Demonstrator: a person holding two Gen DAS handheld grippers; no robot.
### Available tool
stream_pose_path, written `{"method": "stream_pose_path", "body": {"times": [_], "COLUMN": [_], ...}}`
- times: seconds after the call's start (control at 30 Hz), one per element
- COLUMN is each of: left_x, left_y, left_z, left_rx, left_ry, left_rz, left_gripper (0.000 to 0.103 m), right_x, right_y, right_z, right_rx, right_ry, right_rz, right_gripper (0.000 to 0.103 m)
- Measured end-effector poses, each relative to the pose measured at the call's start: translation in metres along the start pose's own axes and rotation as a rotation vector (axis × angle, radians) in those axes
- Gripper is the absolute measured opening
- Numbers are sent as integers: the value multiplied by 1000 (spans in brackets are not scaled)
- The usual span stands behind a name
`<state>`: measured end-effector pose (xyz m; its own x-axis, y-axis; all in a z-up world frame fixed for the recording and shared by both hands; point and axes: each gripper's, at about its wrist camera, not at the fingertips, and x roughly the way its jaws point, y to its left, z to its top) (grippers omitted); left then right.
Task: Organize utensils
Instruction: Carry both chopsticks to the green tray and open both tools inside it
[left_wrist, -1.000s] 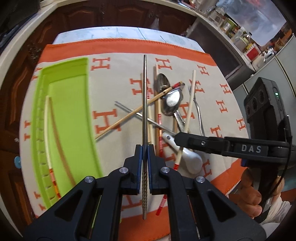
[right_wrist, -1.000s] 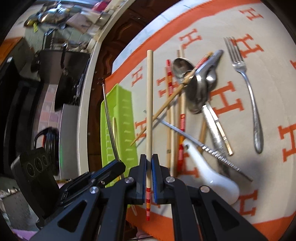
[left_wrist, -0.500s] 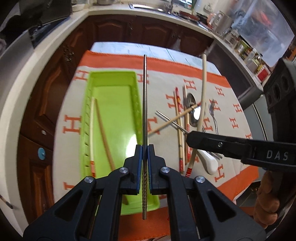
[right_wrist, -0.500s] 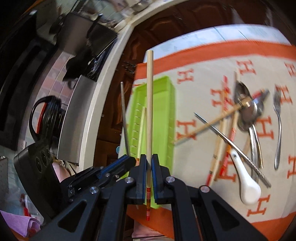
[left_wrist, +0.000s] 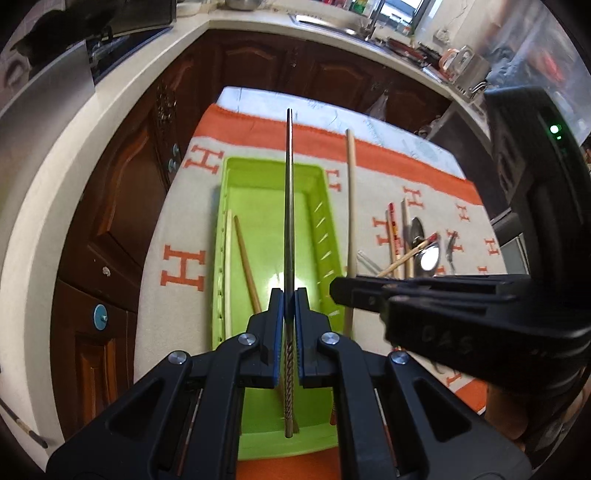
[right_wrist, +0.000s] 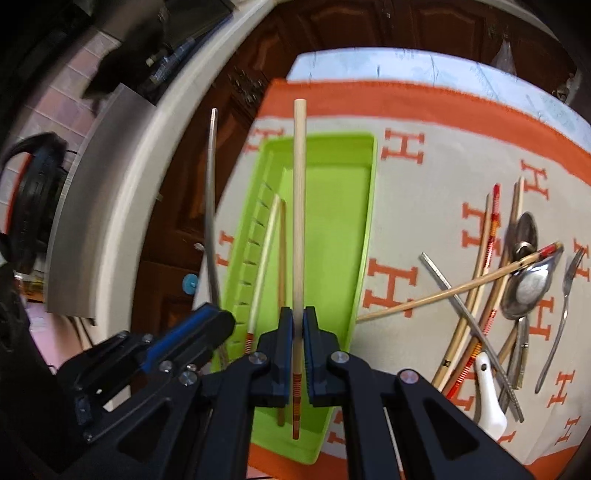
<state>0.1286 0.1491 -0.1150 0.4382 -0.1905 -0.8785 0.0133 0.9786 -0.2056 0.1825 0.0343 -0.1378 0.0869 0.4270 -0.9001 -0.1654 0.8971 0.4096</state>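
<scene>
My left gripper (left_wrist: 289, 295) is shut on a metal chopstick (left_wrist: 289, 206) with a twisted handle, held lengthwise above the lime green tray (left_wrist: 325, 206). My right gripper (right_wrist: 298, 314) is shut on a pale wooden chopstick (right_wrist: 299, 206) with red bands at its handle, also held over the green tray (right_wrist: 340, 206). Two chopsticks (right_wrist: 271, 251) lie along the tray's left side. In the left wrist view the right gripper (left_wrist: 334, 290) and its wooden chopstick (left_wrist: 351, 199) hang close on the right. In the right wrist view the left gripper (right_wrist: 227, 319) and the metal chopstick (right_wrist: 210, 206) stand to the left.
A loose pile of chopsticks, spoons (right_wrist: 528, 284), a fork (right_wrist: 563, 295) and a white ceramic spoon (right_wrist: 487, 398) lies on the orange-and-cream cloth (right_wrist: 424, 177) right of the tray. Dark wooden cabinets (left_wrist: 122, 206) and a pale countertop (left_wrist: 66, 147) border the table on the left.
Both grippers have carried their chopsticks leftward from over the utensil pile to above the green tray. Both stay shut.
</scene>
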Motion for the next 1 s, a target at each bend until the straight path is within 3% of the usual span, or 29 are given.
{"method": "stream_pose_path", "body": {"times": [0.17,0.37,0.5,0.57,1.0], "left_x": [26,43,48,48,29], "left_y": [10,12,14,15,-2], "left_z": [-6,-12,-14,-16,-20], "left_rx": [-15,-12,-32,-37,-7], "left_ry": [47,79,101,105,60], "left_rz": [3,8,32,58,68], "left_gripper": [4,6,26,33,34], "right_x": [21,25,19,14,-10], "right_y": [0,-7,-15,-20,-29], "right_z": [-3,-2,-9,-11,-29], "right_rx": [-6,15,21,34,43], "right_ry": [55,56,35,27,-25], "right_rz": [-30,-39,-31,-7,47], "right_gripper": [6,8,9,16,21]}}
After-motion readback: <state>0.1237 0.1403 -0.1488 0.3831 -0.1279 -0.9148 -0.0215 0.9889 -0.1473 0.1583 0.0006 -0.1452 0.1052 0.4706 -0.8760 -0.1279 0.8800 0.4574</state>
